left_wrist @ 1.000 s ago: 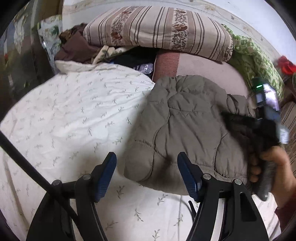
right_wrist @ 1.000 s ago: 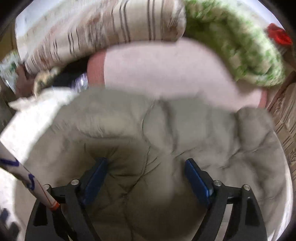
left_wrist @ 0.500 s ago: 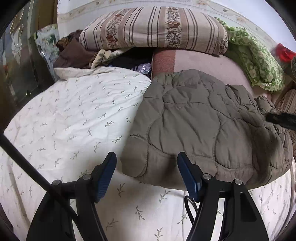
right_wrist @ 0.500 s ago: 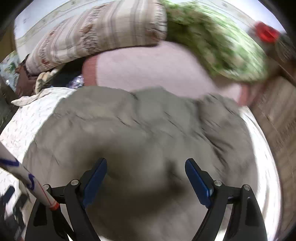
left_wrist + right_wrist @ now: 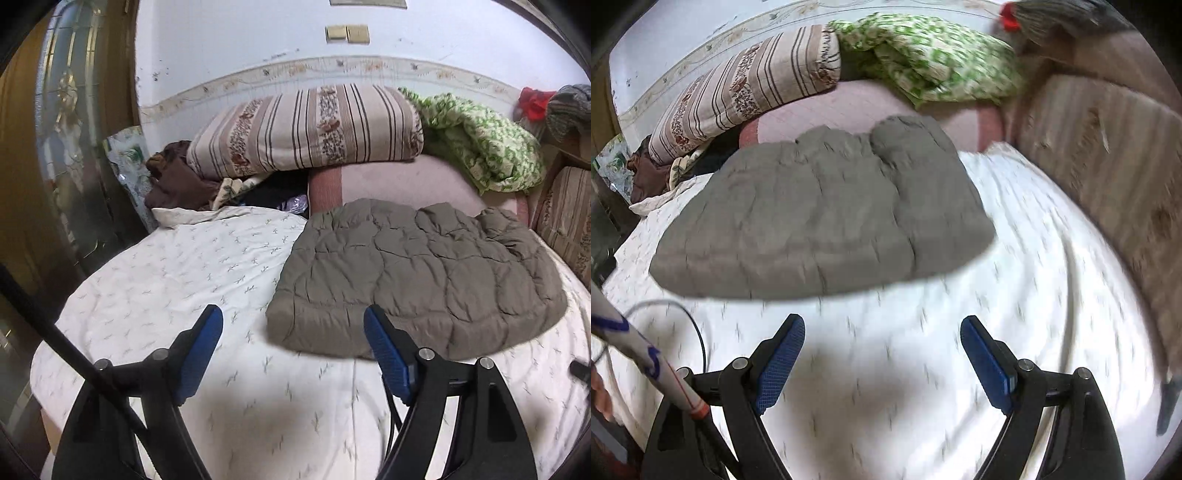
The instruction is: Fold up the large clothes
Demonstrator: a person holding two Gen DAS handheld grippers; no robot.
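Note:
A grey-brown quilted jacket (image 5: 417,280) lies folded into a thick bundle on the white leaf-print bed sheet (image 5: 177,280). It also shows in the right wrist view (image 5: 820,225), blurred. My left gripper (image 5: 293,334) is open and empty, held just short of the jacket's near left corner. My right gripper (image 5: 882,345) is open and empty above bare sheet (image 5: 1034,258), clear of the jacket's near edge.
A striped pillow (image 5: 306,129) and a green-patterned blanket (image 5: 480,147) lie at the head of the bed on a pink cover (image 5: 399,184). Brown clothes (image 5: 177,181) are piled at the back left. A striped cushion (image 5: 1108,155) stands at the right. A door (image 5: 40,147) is at the left.
Both grippers have drawn back from the jacket. The right gripper, which was over the jacket, is now above bare sheet and gone from the left wrist view.

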